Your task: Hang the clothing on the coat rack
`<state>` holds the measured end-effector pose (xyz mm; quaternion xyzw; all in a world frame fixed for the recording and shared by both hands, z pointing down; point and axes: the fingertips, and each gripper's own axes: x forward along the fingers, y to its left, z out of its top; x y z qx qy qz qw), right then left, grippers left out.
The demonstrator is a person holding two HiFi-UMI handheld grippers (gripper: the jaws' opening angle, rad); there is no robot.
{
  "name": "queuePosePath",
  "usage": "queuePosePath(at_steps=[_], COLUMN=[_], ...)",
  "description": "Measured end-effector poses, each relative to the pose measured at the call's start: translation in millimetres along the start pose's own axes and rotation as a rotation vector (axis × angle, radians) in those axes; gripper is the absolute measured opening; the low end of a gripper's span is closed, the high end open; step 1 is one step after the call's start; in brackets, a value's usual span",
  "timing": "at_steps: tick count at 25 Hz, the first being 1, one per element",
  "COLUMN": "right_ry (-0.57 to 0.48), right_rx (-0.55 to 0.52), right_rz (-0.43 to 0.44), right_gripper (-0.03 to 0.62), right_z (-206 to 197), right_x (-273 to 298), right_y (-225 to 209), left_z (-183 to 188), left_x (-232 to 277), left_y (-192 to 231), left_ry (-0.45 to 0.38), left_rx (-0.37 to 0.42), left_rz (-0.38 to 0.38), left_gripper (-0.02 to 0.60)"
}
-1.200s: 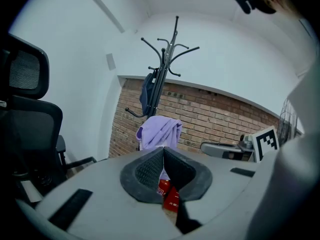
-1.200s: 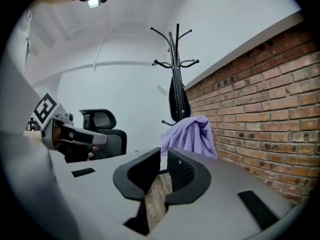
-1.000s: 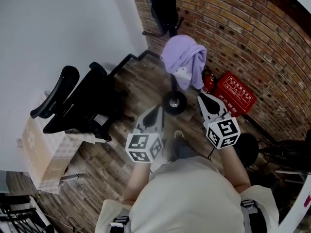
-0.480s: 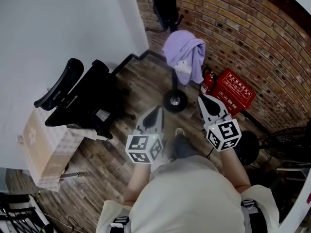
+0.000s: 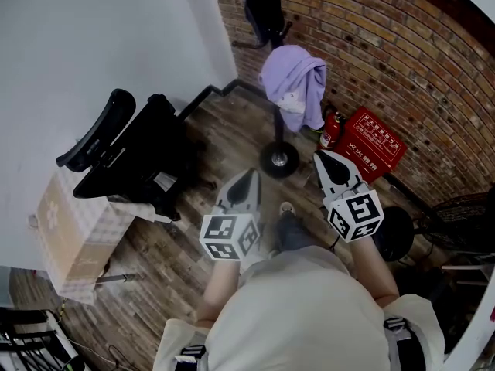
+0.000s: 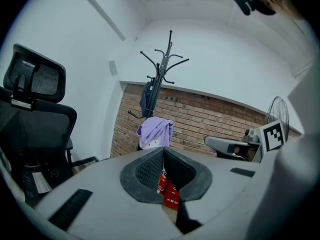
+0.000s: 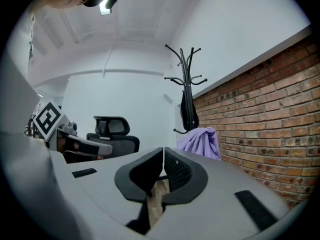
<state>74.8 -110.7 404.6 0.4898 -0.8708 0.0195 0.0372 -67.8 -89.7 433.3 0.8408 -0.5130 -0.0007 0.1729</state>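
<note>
Your left gripper [image 5: 249,176] and right gripper [image 5: 322,158] both have their jaws together with nothing between them, side by side above the wood floor [image 5: 224,122]. The purple clothing [image 5: 294,83] drapes on the coat rack [image 5: 278,159] ahead of them, near the brick wall [image 5: 402,60]. An office chair [image 5: 131,157] crowds your left, and a red box [image 5: 370,147] lies on your right.

My left gripper [image 5: 249,176] and right gripper [image 5: 322,155] sit side by side before my chest, with the coat rack [image 5: 276,134] ahead of them, near the brick wall [image 5: 402,60]. The clothing [image 5: 294,83] hangs on the rack, below another garment [image 5: 261,6]. Right of the rack's base, a fire extinguisher [image 5: 331,132] and a fire-equipment box [image 5: 371,149] sit by the wall. An office chair [image 5: 128,157] stands to my left, with a cardboard box [image 5: 66,238] beyond it
</note>
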Motion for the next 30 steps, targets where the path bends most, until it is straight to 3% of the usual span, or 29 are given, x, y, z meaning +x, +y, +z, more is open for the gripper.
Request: queuePosePath(at_steps=[30], right_ry=[0.011], right_rx=[-0.024], right_rz=[0.061], right_gripper=[-0.002], right_z=[1.0], right_x=[7.2], right_y=[8.7], left_z=[0.2], left_x=[3.4], left_y=[1.1], left_ry=[0.004], left_rx=[0.004], left_rz=[0.009], left_gripper=[0.005])
